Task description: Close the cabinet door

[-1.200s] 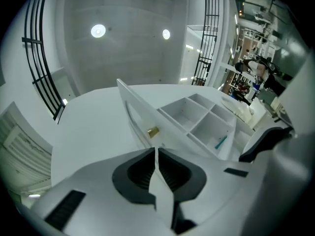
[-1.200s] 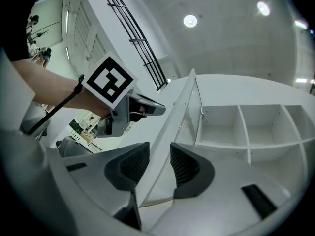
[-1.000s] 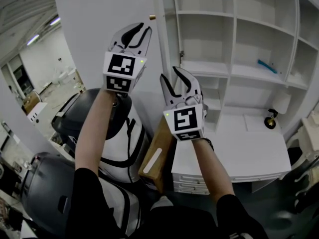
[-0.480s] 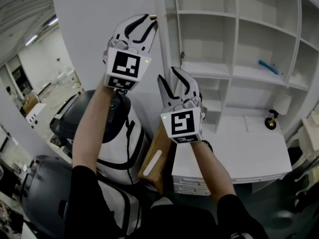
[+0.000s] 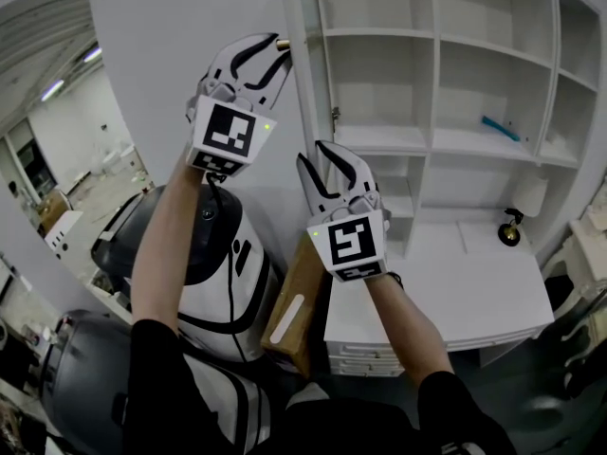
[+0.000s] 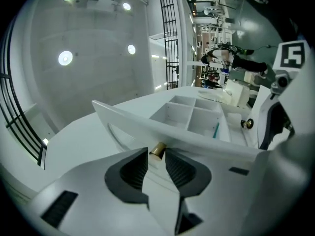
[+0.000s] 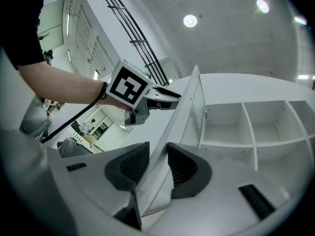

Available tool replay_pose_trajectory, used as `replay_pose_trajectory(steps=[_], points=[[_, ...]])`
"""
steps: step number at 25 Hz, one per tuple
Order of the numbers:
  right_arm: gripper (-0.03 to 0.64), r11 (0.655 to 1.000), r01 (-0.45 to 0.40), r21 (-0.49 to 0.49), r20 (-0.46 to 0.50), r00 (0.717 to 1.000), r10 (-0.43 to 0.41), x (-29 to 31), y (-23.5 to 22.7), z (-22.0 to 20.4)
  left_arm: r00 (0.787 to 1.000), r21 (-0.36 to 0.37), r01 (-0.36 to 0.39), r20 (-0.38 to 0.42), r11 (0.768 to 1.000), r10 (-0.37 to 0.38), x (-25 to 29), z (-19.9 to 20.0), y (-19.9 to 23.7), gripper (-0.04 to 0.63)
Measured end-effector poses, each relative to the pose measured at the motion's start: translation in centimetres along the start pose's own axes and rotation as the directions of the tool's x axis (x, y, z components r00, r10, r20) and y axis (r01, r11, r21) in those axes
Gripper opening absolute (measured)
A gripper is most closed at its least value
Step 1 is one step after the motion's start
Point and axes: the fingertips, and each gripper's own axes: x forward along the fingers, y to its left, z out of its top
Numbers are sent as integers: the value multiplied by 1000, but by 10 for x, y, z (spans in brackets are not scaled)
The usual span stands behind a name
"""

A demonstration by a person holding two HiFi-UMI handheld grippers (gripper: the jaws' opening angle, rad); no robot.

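The white cabinet door [image 5: 190,64] stands open, edge-on to the open shelves [image 5: 446,140]. Near its top edge a small brass knob [image 5: 283,43] sticks out. My left gripper [image 5: 270,50] is raised to it. In the left gripper view the knob [image 6: 157,150] sits between the tips of that gripper [image 6: 156,154], and both pads touch it. Lower down, my right gripper [image 5: 329,154] straddles the door's free edge. In the right gripper view the door [image 7: 189,107] fills the gap of this gripper [image 7: 158,151], whose jaws are closing on it.
A white desktop [image 5: 455,282] with drawers sits below the shelves, with a small brass-wheeled object [image 5: 509,230] on it. A blue stick [image 5: 503,128] lies on one shelf. A brown cardboard box [image 5: 299,292] leans by the desk. Dark rounded machines [image 5: 180,245] stand below the door.
My left gripper has risen and rolled, so its tips now sit at the brass knob. My right gripper has stayed on the door's edge.
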Motion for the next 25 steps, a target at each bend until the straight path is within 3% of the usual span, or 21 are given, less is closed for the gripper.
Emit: replay_pose_trajectory(steps=[4,10,14,25], points=[[123,1000,-2,26,10,1000,2,-5,-8,1,1000,34,-5,1,999,5,4,7,-2,104],[117,999,11,48,-4,1000,-11,-15,-23,-4,998,20,37,41,999,-38,15,17,-13,104],[110,996,26,82,-7,1000,-25,-24,-39,-7,999,59,35,21,998,-37,25,32,-19,103],[101,990,50,132,-41,998,-45,-42,-70,-16,997,58,73,6,996,-73,48,51,-39,101]])
